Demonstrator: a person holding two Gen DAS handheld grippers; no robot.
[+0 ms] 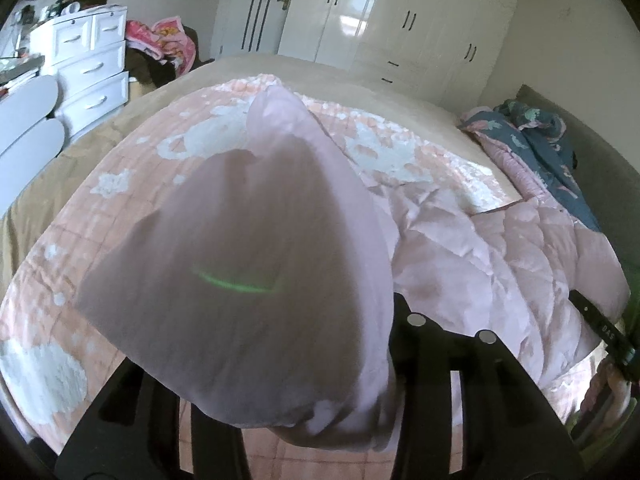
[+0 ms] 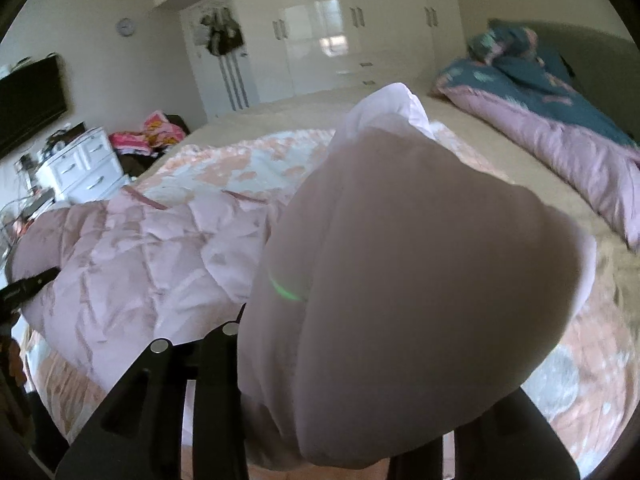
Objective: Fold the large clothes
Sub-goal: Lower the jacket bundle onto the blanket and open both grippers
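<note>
One bed (image 1: 240, 65) carries one peach-and-white patterned blanket (image 1: 132, 184), one pale pink quilted coat (image 1: 500, 248) and, at the far right, one crumpled teal-and-pink quilt (image 2: 560, 120). Two black grippers are counted, the left gripper (image 1: 304, 344) and the right gripper (image 2: 360, 360). One white drawer chest (image 1: 92, 68) stands far left, one white wardrobe (image 2: 340, 40) along the far wall, one round clock (image 2: 125, 26) and one dark screen (image 2: 28, 100) on the left wall.

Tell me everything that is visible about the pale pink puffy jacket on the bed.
The pink jacket is pale pink, quilted in puffy stitched panels, of a thin, slightly shiny fabric that looks padded. Its body lies crumpled on the peach patterned blanket. One bunched part is raised in the left gripper, another in the right gripper; each fills its camera's centre and hides the fingertips. A green light streak falls on each raised bunch. Whether these are sleeves cannot be told.
</note>
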